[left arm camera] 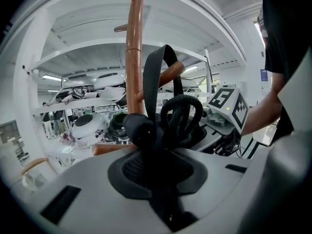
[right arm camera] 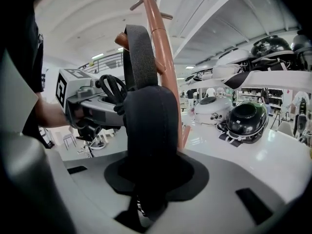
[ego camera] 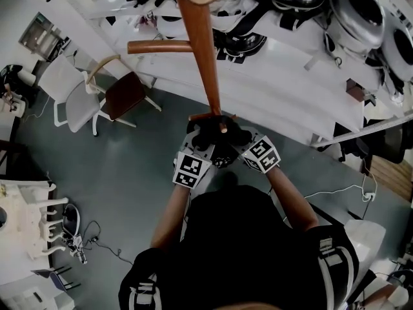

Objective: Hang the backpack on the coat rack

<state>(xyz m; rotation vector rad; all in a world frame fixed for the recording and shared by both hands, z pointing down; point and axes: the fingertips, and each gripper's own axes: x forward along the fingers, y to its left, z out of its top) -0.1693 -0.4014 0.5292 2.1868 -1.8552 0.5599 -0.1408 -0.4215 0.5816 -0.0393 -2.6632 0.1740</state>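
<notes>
Both left gripper (left arm camera: 156, 160) and right gripper (right arm camera: 148, 165) fingers pinch backpack straps (left arm camera: 155, 77), coat rack (ego camera: 203, 50) just ahead, helmets (right arm camera: 246, 121) behind

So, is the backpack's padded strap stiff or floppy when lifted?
Probably floppy: the padded strap bends over at its top, and the thin webbing curls in a loop. Its soft-looking padding should resist slipping. The slim coat rack might wobble if pulled.

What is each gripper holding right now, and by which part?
Both hold the black backpack: left gripper shut on its bunched strap, right gripper on a padded shoulder strap.
</notes>
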